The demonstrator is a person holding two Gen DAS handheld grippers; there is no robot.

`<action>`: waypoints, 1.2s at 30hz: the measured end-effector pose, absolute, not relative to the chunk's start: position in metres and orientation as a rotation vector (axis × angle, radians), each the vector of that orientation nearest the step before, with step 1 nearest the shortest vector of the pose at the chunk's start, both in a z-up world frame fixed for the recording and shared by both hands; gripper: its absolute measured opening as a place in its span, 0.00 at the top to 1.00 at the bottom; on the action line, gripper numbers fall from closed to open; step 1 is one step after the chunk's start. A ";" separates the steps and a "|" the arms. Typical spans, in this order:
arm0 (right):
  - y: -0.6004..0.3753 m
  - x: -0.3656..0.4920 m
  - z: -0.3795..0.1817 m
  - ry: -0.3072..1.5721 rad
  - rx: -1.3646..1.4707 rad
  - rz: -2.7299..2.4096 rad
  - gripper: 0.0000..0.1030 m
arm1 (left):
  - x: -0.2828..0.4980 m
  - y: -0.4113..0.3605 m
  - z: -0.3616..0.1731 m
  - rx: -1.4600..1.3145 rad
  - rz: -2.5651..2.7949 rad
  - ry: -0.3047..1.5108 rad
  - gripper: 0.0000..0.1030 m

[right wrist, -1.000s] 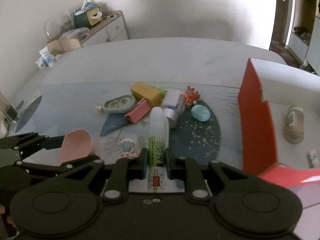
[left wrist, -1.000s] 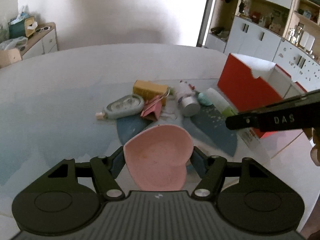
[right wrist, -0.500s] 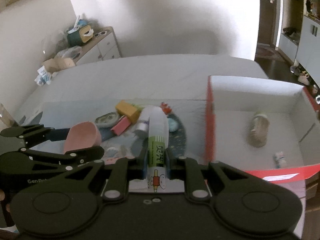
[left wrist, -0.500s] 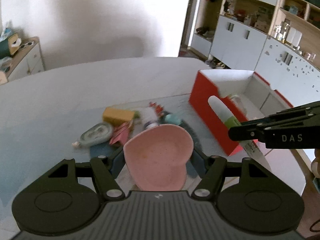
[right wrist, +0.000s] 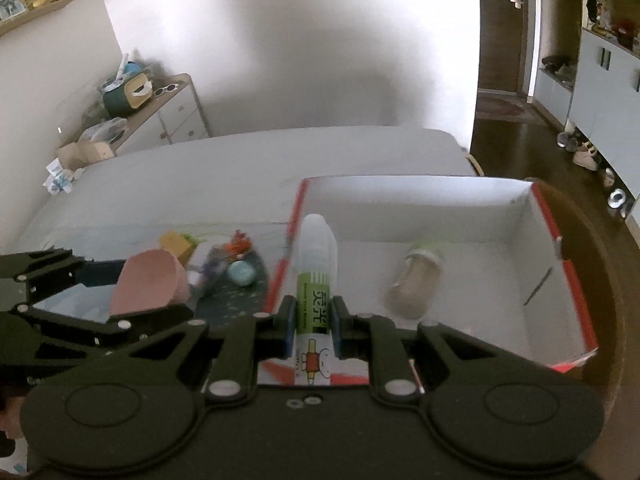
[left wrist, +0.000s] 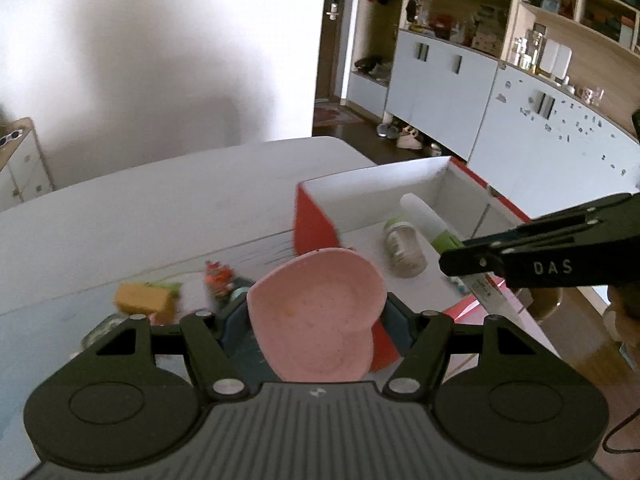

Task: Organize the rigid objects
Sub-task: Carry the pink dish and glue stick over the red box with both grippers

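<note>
My left gripper [left wrist: 316, 316] is shut on a pink heart-shaped dish [left wrist: 316, 312], held above the table just left of the red box [left wrist: 316, 224]. My right gripper [right wrist: 314, 320] is shut on a white glue bottle with a green label [right wrist: 316, 264], held over the box's near left corner. The dish also shows in the right wrist view [right wrist: 148, 284], and the glue bottle in the left wrist view [left wrist: 428, 220]. The red box with white inside [right wrist: 480, 196] holds a small jar lying on its side [right wrist: 416, 280].
On the table left of the box lie a yellow block [left wrist: 140, 300], a small orange figure [right wrist: 238, 246], a teal oval piece [right wrist: 242, 274] and a dark blue mat [right wrist: 232, 296]. A sideboard [right wrist: 160, 116] stands at the far left; cabinets [left wrist: 480, 104] stand at the right.
Both grippers have moved to the right, from over the pile of objects to the red box. The glue bottle is now over the box's inside. Both holds are unchanged.
</note>
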State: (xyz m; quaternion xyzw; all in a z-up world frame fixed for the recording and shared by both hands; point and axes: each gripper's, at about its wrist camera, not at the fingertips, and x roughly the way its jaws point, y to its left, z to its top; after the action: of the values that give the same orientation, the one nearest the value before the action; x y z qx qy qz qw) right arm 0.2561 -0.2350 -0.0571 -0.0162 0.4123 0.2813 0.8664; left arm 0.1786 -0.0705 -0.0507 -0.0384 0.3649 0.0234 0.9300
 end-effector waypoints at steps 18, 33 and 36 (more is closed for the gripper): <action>-0.313 0.335 -0.084 0.878 -0.039 0.557 0.84 | 0.286 -0.147 -0.071 -0.031 0.087 0.816 0.33; -0.308 0.378 -0.131 0.990 -0.098 0.571 0.84 | 0.378 -0.156 -0.123 0.033 0.209 0.972 0.33; -0.303 0.380 -0.138 1.004 -0.122 0.582 0.84 | 0.389 -0.155 -0.135 0.034 0.240 1.018 0.33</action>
State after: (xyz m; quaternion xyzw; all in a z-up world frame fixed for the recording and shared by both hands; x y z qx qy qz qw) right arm 0.3802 -0.3032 -0.1383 -0.0575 0.4741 0.2746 0.8346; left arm 0.3895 -0.1547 -0.1354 0.0165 0.4860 0.1148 0.8663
